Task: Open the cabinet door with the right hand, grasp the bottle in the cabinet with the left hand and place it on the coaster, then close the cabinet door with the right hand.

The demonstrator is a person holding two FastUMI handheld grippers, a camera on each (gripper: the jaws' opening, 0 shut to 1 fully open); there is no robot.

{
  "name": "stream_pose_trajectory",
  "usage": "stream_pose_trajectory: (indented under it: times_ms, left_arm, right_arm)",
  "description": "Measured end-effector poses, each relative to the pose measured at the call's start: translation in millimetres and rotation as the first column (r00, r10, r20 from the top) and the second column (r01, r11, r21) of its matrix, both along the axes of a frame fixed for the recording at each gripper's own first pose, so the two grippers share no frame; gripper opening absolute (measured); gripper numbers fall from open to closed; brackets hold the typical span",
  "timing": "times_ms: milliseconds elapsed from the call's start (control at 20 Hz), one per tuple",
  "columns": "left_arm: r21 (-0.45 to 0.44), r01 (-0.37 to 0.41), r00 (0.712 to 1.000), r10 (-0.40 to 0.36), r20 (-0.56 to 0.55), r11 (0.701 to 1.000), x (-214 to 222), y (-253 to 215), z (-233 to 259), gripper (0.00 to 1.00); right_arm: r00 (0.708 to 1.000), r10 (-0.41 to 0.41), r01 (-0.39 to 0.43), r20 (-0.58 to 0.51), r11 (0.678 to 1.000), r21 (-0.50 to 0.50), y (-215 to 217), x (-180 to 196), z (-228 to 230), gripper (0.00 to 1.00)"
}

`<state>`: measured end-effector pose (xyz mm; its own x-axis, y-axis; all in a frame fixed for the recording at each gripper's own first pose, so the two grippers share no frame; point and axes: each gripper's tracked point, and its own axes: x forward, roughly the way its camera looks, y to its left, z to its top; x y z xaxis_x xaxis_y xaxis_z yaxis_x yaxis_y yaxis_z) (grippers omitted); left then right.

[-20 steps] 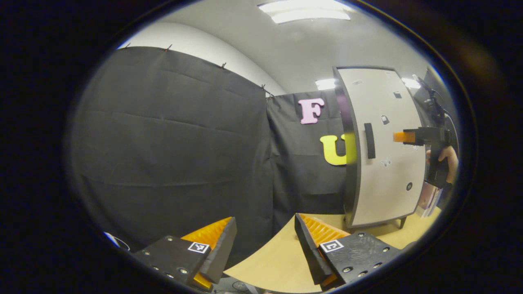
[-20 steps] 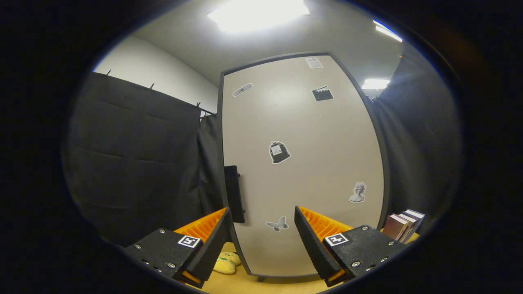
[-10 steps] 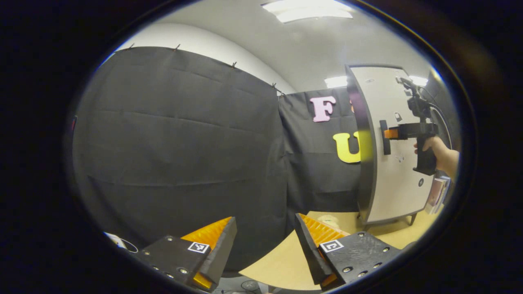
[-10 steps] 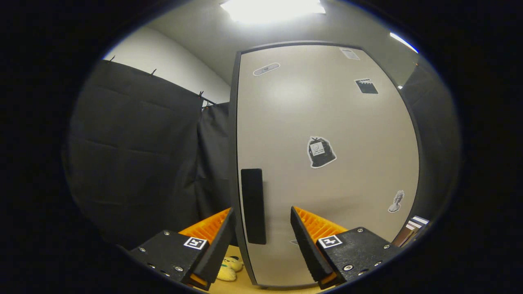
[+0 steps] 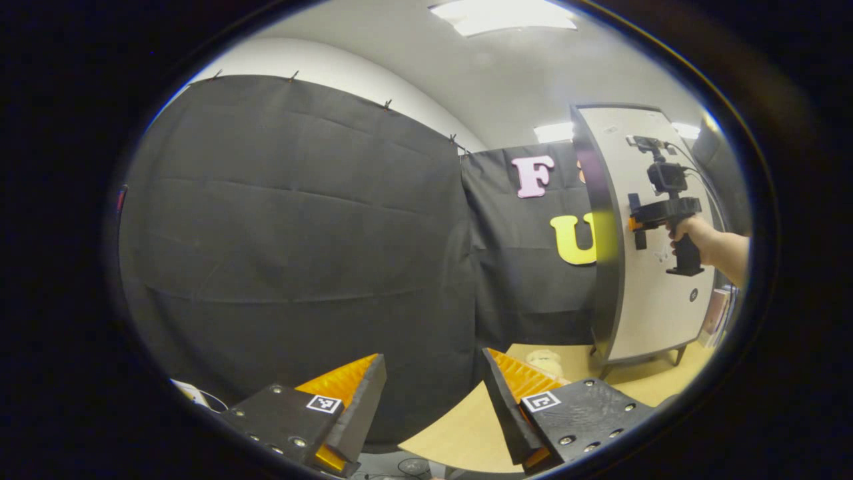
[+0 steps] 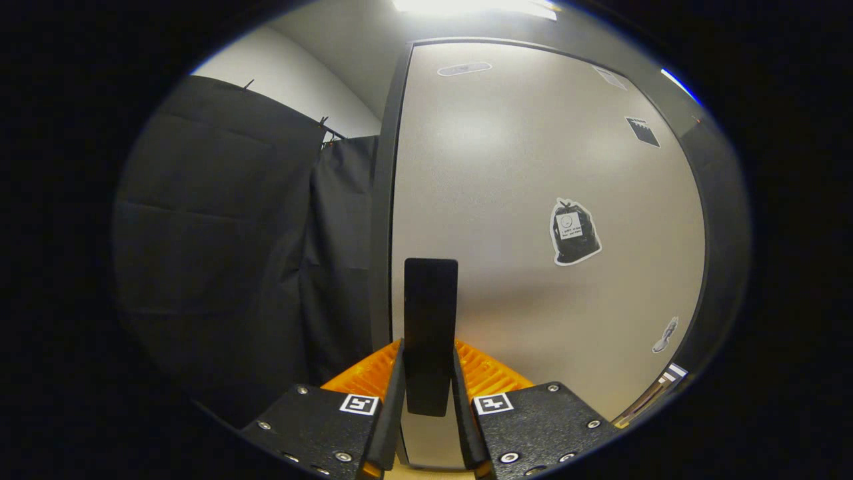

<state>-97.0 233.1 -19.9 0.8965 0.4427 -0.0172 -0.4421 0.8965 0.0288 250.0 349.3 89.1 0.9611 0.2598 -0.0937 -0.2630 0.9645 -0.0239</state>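
Note:
The pale cabinet door (image 6: 533,200) with a dark frame stands closed in front of my right gripper (image 6: 428,373). Both of its fingers press on the black upright handle (image 6: 430,313) at the door's left edge. In the left gripper view the same cabinet (image 5: 650,267) stands on short legs at the far right, with a hand (image 5: 693,233) holding the right gripper (image 5: 633,223) against the handle (image 5: 636,220). My left gripper (image 5: 433,400) is open and holds nothing, low over the table's near corner, well left of the cabinet. The cabinet's inside is hidden.
The wooden table (image 5: 466,427) runs from my left gripper to the cabinet. A small pale plush toy (image 5: 543,360) lies on it left of the cabinet legs. Books (image 5: 716,310) stand to the cabinet's right. Stickers (image 6: 573,230) dot the door.
My right gripper moved left and in to the door handle and shut on it. The left gripper turned slightly left, so the cabinet slid toward the right edge of its view.

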Motion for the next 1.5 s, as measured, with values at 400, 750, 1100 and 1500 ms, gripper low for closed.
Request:
stream_pose_trajectory:
  times_ms: [400,750,1100,1500]
  left_arm:
    - [0.009,0.050,0.998,-0.050,0.026,0.999,14.2,-8.8,3.0,0.88]
    - [0.013,0.120,0.992,-0.121,0.034,0.993,32.9,-27.8,2.3,0.77]
    - [0.022,0.219,0.974,-0.220,0.055,0.975,56.4,-64.1,7.9,0.82]
    - [0.007,0.307,0.949,-0.306,0.069,0.952,76.5,-109.1,12.3,0.88]
  right_arm:
    - [0.996,0.022,-0.022,-0.087,1.000,-0.003,-2.6,-4.8,-3.3,0.20]
    - [0.992,0.072,-0.070,-0.099,0.997,0.018,-3.4,-34.1,5.5,0.20]
    - [0.985,0.131,-0.128,-0.115,0.991,0.033,-13.6,-46.1,4.8,0.20]
    - [0.980,0.171,-0.167,-0.105,0.985,0.051,-32.2,-66.9,7.7,0.20]
